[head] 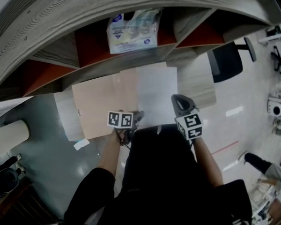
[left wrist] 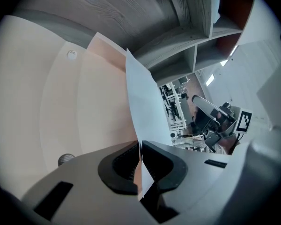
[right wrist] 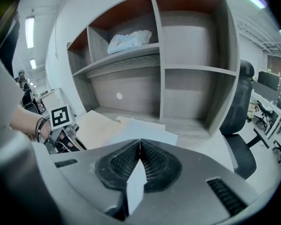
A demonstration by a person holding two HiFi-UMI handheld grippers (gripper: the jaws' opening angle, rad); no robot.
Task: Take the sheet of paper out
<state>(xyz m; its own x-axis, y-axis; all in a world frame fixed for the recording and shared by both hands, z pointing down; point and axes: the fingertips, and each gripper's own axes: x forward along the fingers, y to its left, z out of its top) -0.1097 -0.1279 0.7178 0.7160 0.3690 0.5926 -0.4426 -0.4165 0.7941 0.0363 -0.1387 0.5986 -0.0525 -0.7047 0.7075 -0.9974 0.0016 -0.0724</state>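
Note:
A white sheet of paper (head: 155,95) lies over the right half of a tan folder (head: 100,104) on the pale desk. My left gripper (head: 136,118) is shut on the sheet's near left corner; in the left gripper view the sheet (left wrist: 143,102) runs edge-on out of the closed jaws (left wrist: 140,156), with the tan folder (left wrist: 105,93) to its left. My right gripper (head: 178,102) is shut on the sheet's near right edge. In the right gripper view a corner of the sheet (right wrist: 140,131) sticks back through the closed pads (right wrist: 139,156).
A grey shelf unit with red-brown back panels stands behind the desk (head: 201,90). A plastic package (head: 133,29) lies in an upper compartment. A black office chair (head: 227,60) is at the right. The person's dark torso fills the near foreground.

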